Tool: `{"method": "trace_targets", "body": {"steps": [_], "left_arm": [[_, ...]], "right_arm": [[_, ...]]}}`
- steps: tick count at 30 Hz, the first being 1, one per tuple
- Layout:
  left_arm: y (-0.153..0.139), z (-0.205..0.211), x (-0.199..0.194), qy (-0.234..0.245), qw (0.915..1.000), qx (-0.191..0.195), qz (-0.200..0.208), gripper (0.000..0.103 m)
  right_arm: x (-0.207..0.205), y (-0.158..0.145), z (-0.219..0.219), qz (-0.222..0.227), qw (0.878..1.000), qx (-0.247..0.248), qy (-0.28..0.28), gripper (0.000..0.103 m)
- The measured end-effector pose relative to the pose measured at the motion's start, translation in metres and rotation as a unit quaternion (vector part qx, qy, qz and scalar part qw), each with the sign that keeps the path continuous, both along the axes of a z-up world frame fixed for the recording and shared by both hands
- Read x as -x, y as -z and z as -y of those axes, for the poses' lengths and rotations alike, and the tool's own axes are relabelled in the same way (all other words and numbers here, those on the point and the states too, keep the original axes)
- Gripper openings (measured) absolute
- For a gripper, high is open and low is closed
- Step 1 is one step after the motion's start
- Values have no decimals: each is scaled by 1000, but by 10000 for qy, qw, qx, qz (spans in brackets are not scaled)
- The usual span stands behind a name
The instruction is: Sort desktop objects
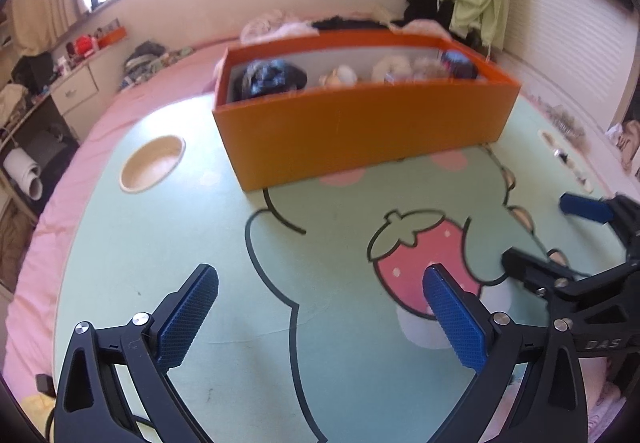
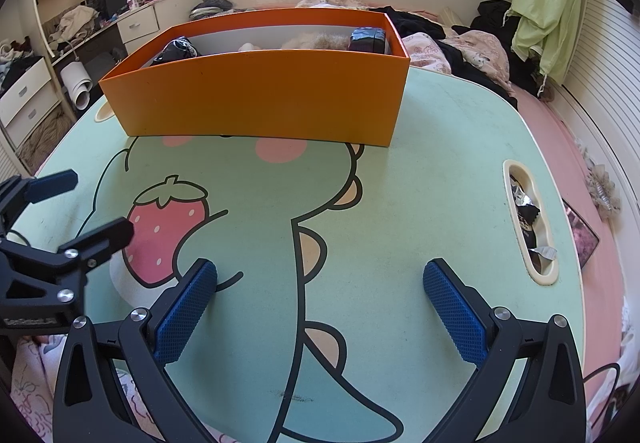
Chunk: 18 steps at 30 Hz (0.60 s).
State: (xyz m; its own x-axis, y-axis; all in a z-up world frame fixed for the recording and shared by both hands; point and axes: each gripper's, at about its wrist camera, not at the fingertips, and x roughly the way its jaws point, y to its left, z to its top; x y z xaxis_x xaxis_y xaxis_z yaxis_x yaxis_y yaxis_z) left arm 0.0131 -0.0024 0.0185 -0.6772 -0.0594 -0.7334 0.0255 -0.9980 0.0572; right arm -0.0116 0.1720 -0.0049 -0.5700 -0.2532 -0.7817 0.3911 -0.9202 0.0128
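Orange box (image 2: 256, 99) on table, well beyond both empty claws.

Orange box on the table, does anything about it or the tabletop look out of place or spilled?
Nothing stands out. The orange box sits upright on the green table with its contents inside; only the table's slot holds loose wrappers.

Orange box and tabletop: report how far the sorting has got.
Done, by the look of it: the orange box already holds a black bundle, fluffy pieces and a dark item. In hand: nothing; left gripper and right gripper are open and empty. Left: no loose items on the green tabletop; only bits in its side slot.
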Motion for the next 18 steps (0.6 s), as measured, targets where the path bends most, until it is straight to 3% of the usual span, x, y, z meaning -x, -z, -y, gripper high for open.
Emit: {"method": "trace_targets", "body": {"steps": [3, 8, 10, 15, 17, 18], "left_arm": [[-16, 5, -8, -30, 9992, -90, -401, 102], [-52, 10, -14, -283, 9928, 183, -1147, 100], [-64, 11, -7, -109, 9937, 114, -1112, 97], [-101, 20, 31, 270, 9945, -466, -903, 94], [-106, 23, 56, 260, 9951, -676, -667, 82], [-105, 26, 69, 242, 9959, -741, -469, 69]], "right_arm": [[0, 0, 0, 0, 10000, 1, -1, 103], [0, 0, -1, 0, 10000, 3, 0, 103], [0, -1, -2, 1, 10000, 3, 0, 103], [0, -1, -2, 1, 10000, 5, 1, 103], [0, -1, -2, 1, 10000, 6, 1, 103], [0, -1, -2, 1, 10000, 7, 1, 103]]}}
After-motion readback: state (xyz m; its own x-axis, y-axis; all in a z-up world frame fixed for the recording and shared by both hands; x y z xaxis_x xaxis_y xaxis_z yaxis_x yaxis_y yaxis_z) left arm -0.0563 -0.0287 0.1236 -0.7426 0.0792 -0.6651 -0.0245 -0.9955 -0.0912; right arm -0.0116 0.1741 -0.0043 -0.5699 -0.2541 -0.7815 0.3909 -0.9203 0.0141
